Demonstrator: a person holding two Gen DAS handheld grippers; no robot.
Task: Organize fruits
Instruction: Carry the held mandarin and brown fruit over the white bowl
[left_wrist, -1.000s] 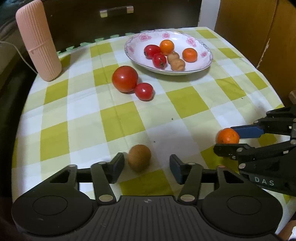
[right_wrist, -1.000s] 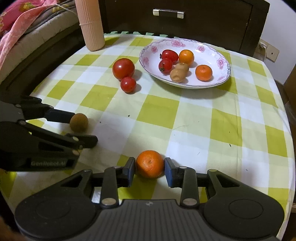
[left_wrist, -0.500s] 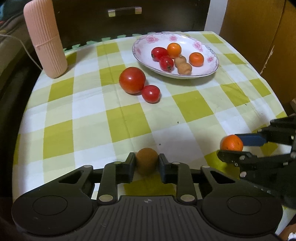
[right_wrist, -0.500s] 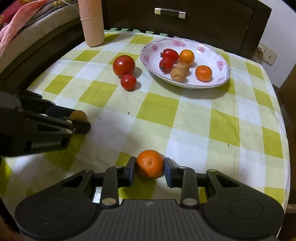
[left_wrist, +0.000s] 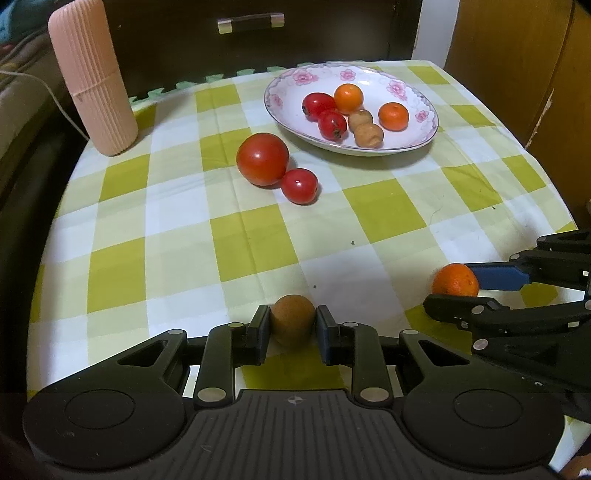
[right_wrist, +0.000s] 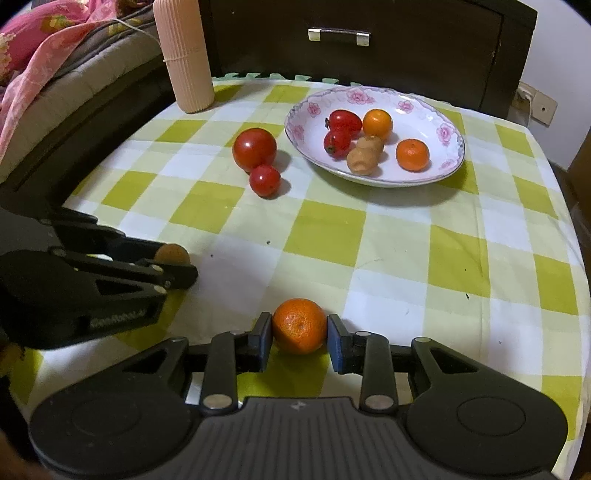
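On checked cloth (left_wrist: 388, 210), left gripper (left_wrist: 292, 326) pinched brown fruit (left_wrist: 293, 320), right gripper (right_wrist: 300, 334) pinched orange (right_wrist: 300, 325); round fruits could slip out during lifting.

A ribbed pink cylinder (left_wrist: 93, 75) is stood upright at the far corner of the checked tablecloth (left_wrist: 258, 236); a dark drawer (right_wrist: 340, 40) is seen behind.

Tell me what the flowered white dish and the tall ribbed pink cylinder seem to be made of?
The flowered white dish looks like glazed ceramic: a glossy white surface with printed pink blossoms. The tall ribbed pink cylinder has a matte, finely grooved surface with a seam around its middle, probably plastic or silicone; the look leaves that open.
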